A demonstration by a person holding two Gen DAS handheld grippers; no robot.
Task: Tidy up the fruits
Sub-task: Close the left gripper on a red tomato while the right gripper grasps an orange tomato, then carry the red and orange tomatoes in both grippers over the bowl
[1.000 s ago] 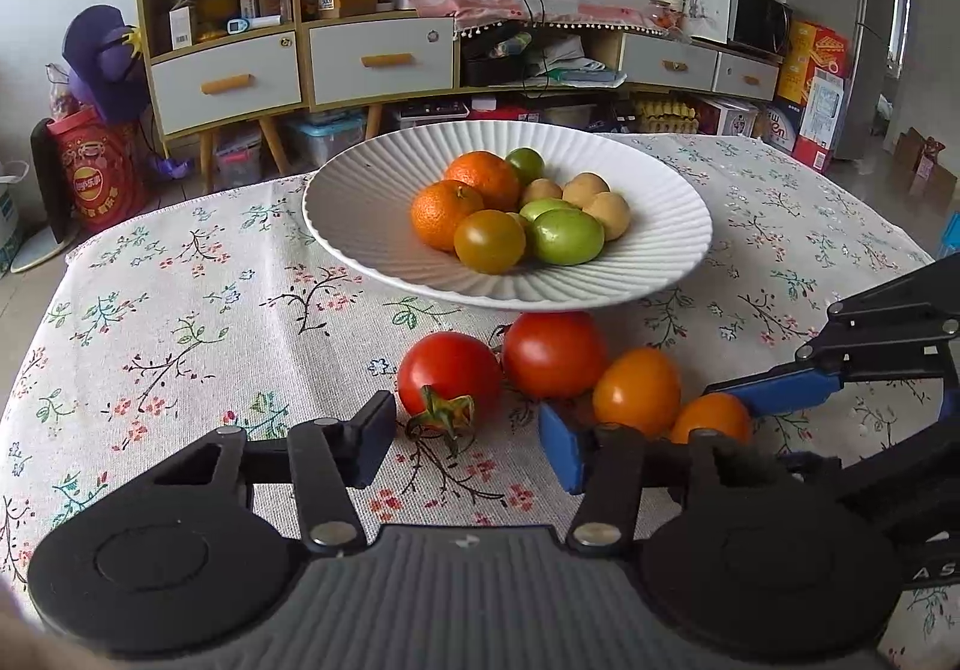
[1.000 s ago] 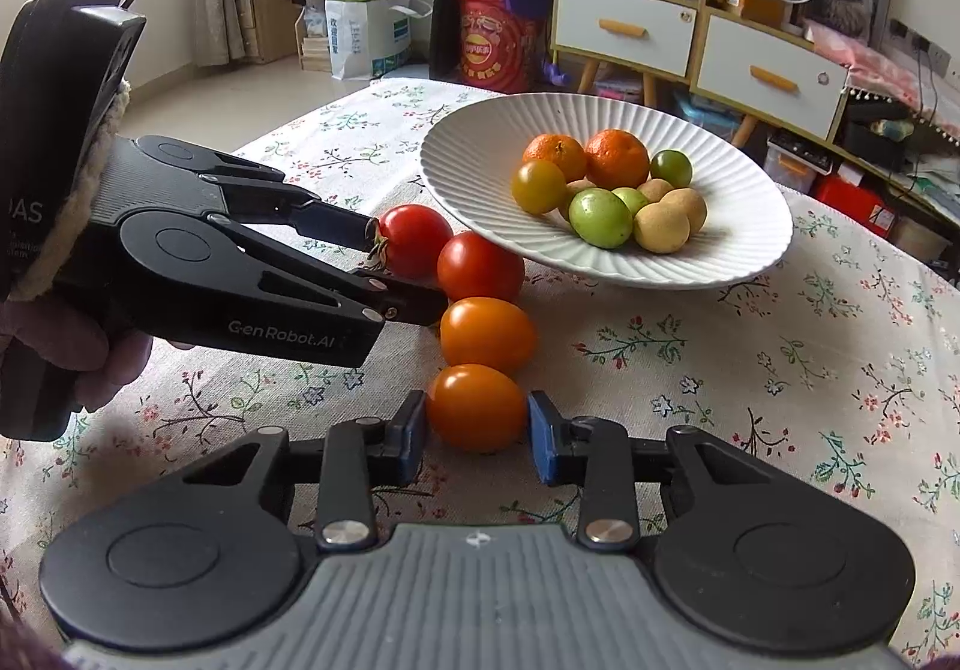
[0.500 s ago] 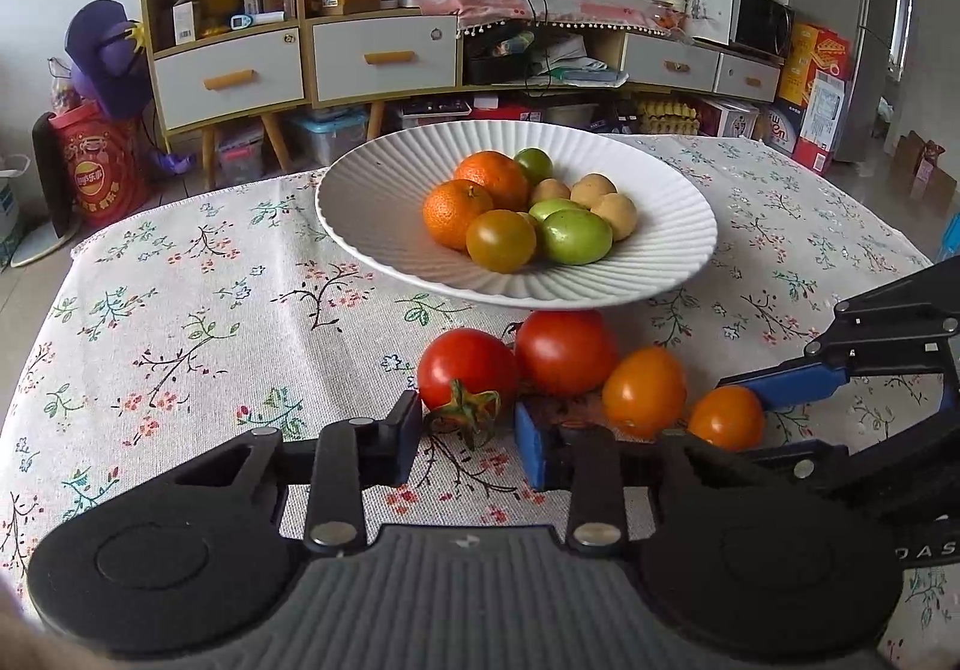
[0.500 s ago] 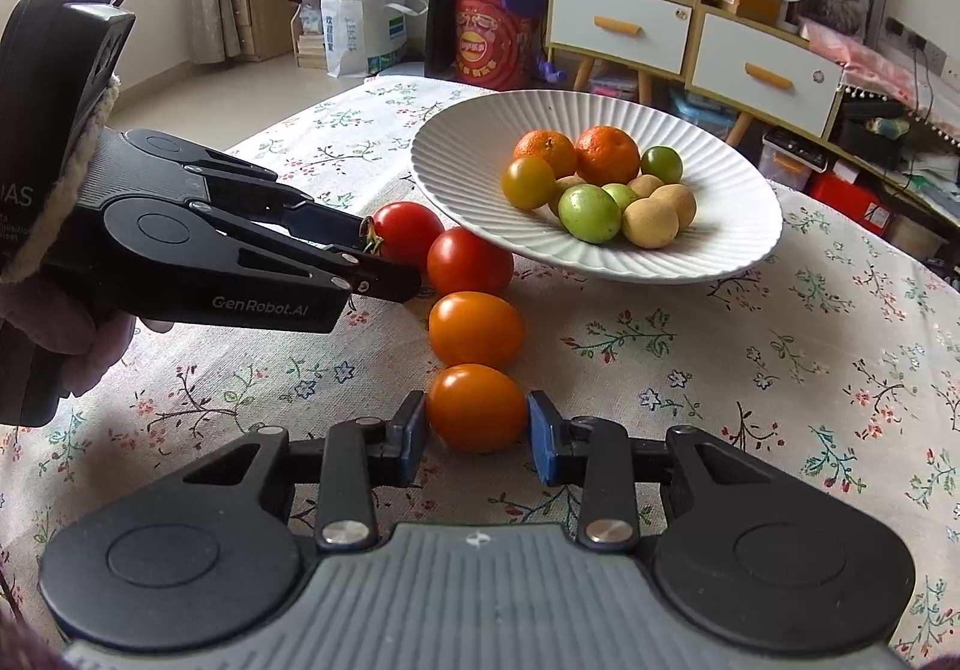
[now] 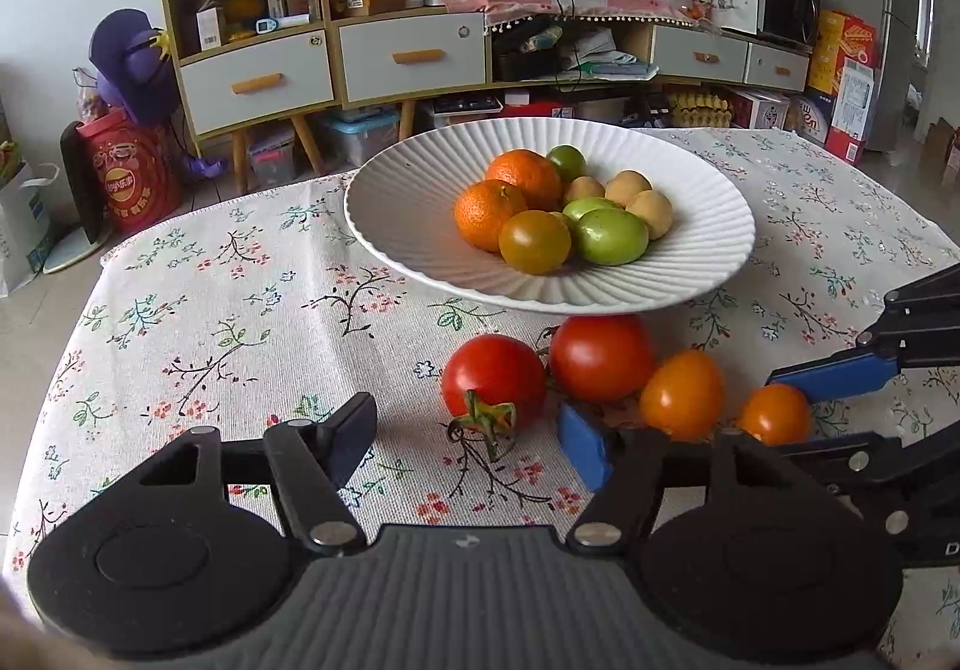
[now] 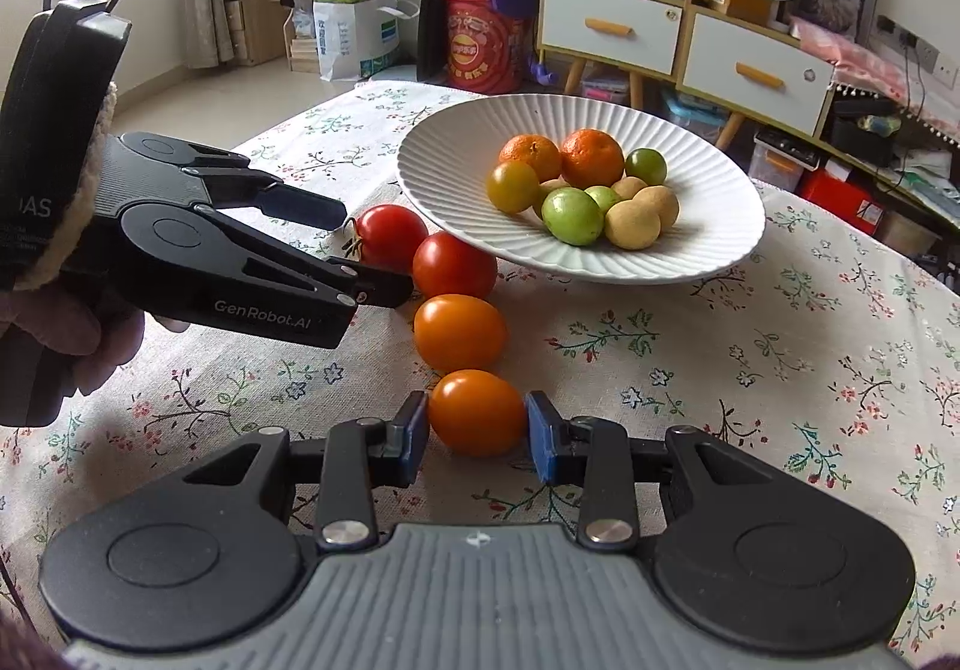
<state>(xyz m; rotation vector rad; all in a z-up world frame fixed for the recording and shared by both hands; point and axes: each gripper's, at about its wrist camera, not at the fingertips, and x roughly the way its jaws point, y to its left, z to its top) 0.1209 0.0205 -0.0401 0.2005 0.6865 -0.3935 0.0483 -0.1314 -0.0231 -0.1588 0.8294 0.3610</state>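
- My right gripper (image 6: 477,433) is clamped on the nearest orange tomato (image 6: 477,411), on the cloth (image 6: 750,358).
- My left gripper (image 5: 465,439) has just spread; stemmed red tomato (image 5: 493,379) sits untouched between its fingers.
- Plate (image 5: 408,226) behind holds the other fruit.

The table (image 5: 180,310) wears a matt woven cloth printed with flowers. The ribbed white plate (image 5: 420,250) looks like glazed ceramic, faintly shiny. The tomatoes (image 5: 600,355) have smooth glossy skins; the oranges (image 5: 483,211) are dull and pebbled.
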